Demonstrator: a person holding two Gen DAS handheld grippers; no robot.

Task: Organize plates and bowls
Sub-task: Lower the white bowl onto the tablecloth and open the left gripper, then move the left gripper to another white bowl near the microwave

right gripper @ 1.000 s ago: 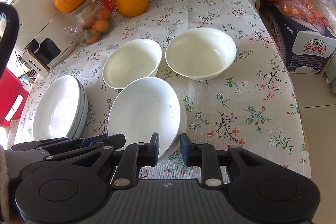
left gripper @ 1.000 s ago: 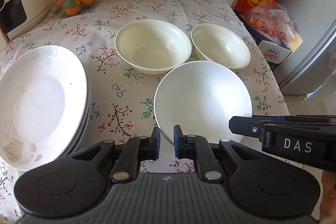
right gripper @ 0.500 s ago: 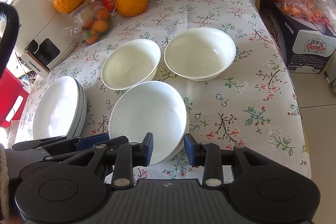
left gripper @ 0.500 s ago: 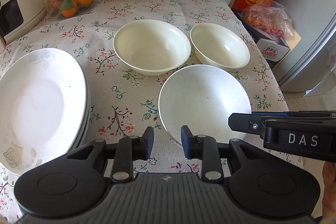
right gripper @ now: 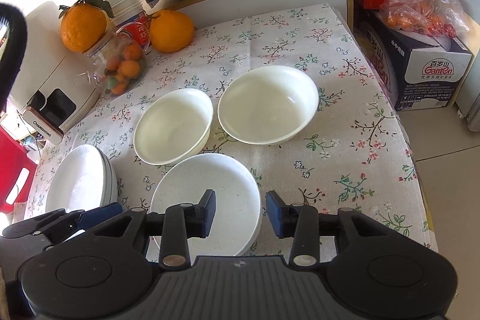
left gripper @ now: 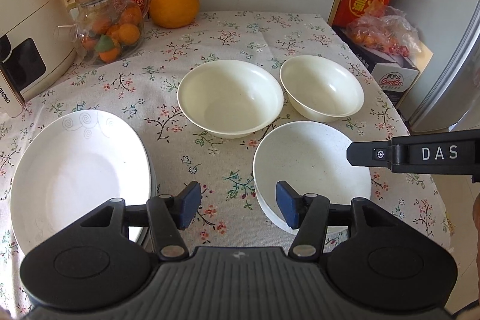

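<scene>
Speckled plate (left gripper: 312, 167) at table's (right gripper: 375, 170) near edge, just ahead of both tongs. Left gripper (left gripper: 238, 207) and right gripper (right gripper: 240, 213) opening, empty; right seems nearer.

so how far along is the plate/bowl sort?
Done: plates stacked. In hand: nothing; left gripper and right gripper are both opening beside the speckled plate, which lies on the cloth. Left: two bowls still sit apart, unstacked.
</scene>
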